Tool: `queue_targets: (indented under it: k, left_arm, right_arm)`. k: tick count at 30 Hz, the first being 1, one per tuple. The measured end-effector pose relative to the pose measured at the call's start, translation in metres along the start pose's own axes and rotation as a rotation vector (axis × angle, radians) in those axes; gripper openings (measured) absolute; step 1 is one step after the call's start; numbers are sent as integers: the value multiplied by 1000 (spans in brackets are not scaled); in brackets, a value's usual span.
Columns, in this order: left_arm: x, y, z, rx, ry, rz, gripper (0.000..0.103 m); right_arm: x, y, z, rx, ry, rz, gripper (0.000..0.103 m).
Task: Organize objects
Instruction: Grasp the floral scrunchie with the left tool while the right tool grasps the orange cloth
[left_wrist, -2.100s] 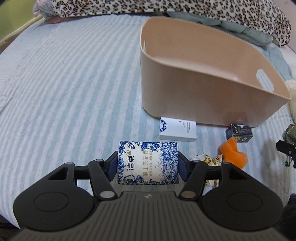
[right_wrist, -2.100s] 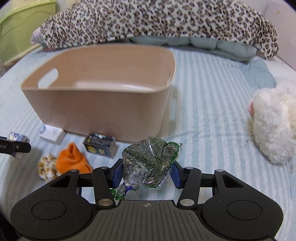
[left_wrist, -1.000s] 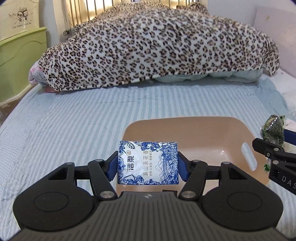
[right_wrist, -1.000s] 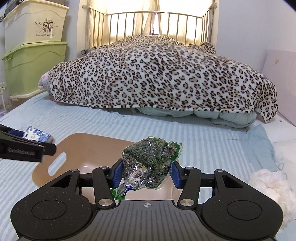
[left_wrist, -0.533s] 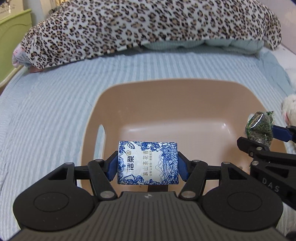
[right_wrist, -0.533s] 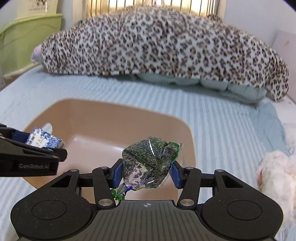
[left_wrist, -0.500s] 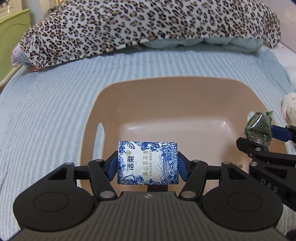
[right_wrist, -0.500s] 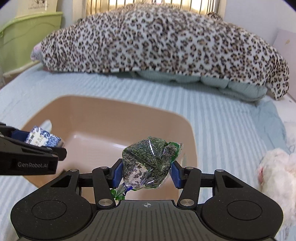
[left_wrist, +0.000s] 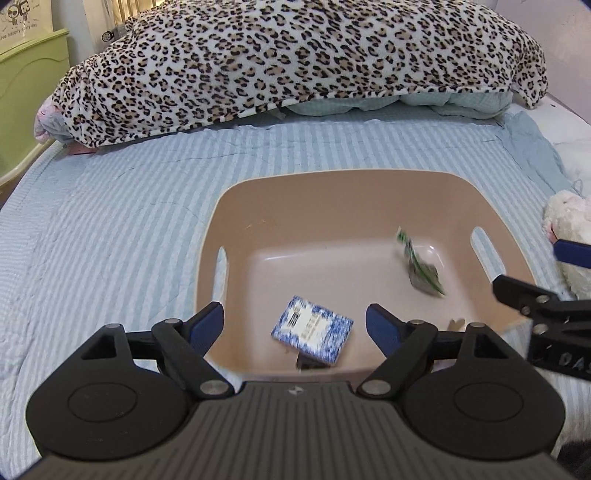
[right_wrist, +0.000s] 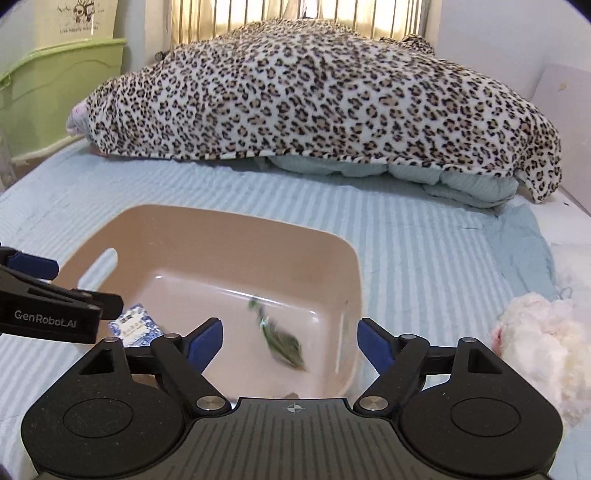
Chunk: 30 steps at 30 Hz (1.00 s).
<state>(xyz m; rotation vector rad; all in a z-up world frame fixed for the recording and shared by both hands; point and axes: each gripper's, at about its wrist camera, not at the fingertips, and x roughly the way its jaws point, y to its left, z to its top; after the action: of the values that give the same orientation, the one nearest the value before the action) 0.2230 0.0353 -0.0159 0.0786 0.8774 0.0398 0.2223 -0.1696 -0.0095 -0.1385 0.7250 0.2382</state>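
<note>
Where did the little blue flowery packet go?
The blue flowery packet is inside the tan bin, near its front left. In the left wrist view it is between the open jaws, with the green bag to its right.

Ahead of the left gripper (left_wrist: 294, 325), whose jaws stand wide, the blue-and-white tissue pack (left_wrist: 312, 333) is smeared by motion blur, its print unreadable. The green packet (left_wrist: 423, 271) to its right is blurred too; whether either touches the beige bin (left_wrist: 373, 177) floor cannot be told. From the right gripper (right_wrist: 290, 339), the tissue pack is partly hidden behind the left gripper's finger. The white plush toy (right_wrist: 539, 339) is cut off by the frame's right edge.
</note>
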Motion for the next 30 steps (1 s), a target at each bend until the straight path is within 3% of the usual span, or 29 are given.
queue_targets:
  k: [12,30]
  left_arm:
    - [-20,18,-47,-23,50,-20,85]
    - [27,12,-110,-48,233,-108,85]
  right_arm:
    - [-27,-3,-37,-5,62,14,88]
    - [-8,2,-82,4,186,26,88]
